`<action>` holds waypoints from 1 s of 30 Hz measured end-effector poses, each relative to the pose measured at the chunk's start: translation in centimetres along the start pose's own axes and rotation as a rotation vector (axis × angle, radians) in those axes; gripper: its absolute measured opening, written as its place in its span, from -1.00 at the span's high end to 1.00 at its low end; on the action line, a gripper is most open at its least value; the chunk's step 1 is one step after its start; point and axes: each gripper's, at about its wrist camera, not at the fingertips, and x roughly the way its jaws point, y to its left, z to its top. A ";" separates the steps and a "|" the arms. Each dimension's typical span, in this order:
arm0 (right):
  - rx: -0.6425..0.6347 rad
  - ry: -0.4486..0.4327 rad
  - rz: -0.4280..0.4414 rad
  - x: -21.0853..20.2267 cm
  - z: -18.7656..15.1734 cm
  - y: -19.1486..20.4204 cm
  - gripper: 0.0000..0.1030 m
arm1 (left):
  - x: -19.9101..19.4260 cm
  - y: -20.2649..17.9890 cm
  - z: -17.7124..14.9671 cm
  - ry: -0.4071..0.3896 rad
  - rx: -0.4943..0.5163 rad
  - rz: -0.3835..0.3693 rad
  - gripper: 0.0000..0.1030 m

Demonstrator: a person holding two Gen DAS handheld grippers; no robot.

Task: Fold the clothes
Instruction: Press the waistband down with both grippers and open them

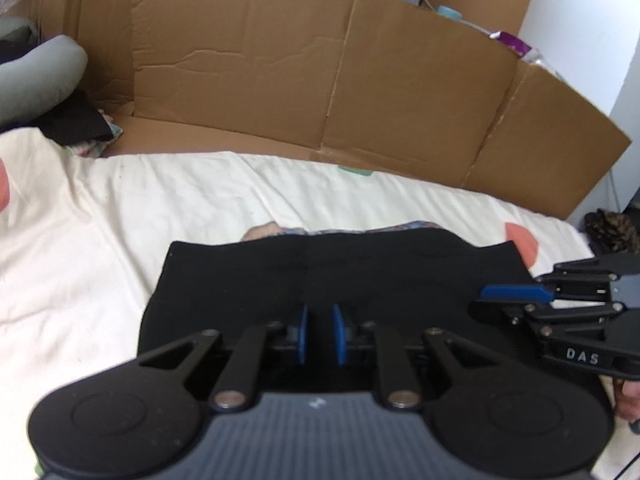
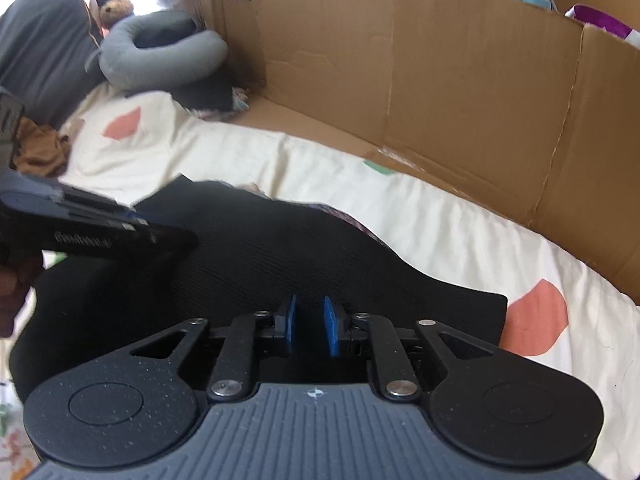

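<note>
Black garment (image 1: 320, 280), one piece, lies spread on the cream bedsheet (image 1: 100, 240) before the cardboard wall (image 1: 320, 80). Two grippers: left gripper (image 1: 320, 334) and right gripper (image 2: 311, 330) each hover at its near edge, blue pads narrowly parted; whether cloth is pinched, I cannot tell (black on black). Judged step: taking the hem; next, carry both corners across evenly.

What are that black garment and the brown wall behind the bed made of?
The black garment looks like a matte knit fabric, with a fine ribbed texture showing. The brown wall looks like flattened corrugated cardboard: dull surface, fold creases and torn edges.
</note>
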 end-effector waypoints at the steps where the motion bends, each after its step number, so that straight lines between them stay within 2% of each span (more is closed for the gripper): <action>1: -0.002 0.009 -0.017 0.3 -0.1 -0.1 0.61 | 0.2 0.0 0.1 0.001 0.002 0.007 0.68; 7: 0.062 -0.024 -0.049 -1.0 0.3 -1.1 0.61 | -1.0 -0.4 0.3 -0.019 -0.004 0.026 0.72; 11: 0.071 -0.057 0.000 -2.7 0.2 -0.5 0.61 | -2.2 -1.1 -0.5 -0.035 0.009 0.002 0.72; 17: 0.043 -0.056 0.049 -3.5 -0.3 1.7 0.57 | -2.9 -2.9 -1.3 -0.049 0.040 -0.051 0.72; 23: 0.024 -0.021 0.051 -2.7 -1.4 2.7 0.57 | -1.6 -4.9 -1.5 -0.026 0.104 -0.097 0.69; 30: 0.029 -0.003 0.033 -2.2 -2.3 1.5 0.57 | 0.5 -5.0 -2.0 0.013 0.130 -0.079 0.70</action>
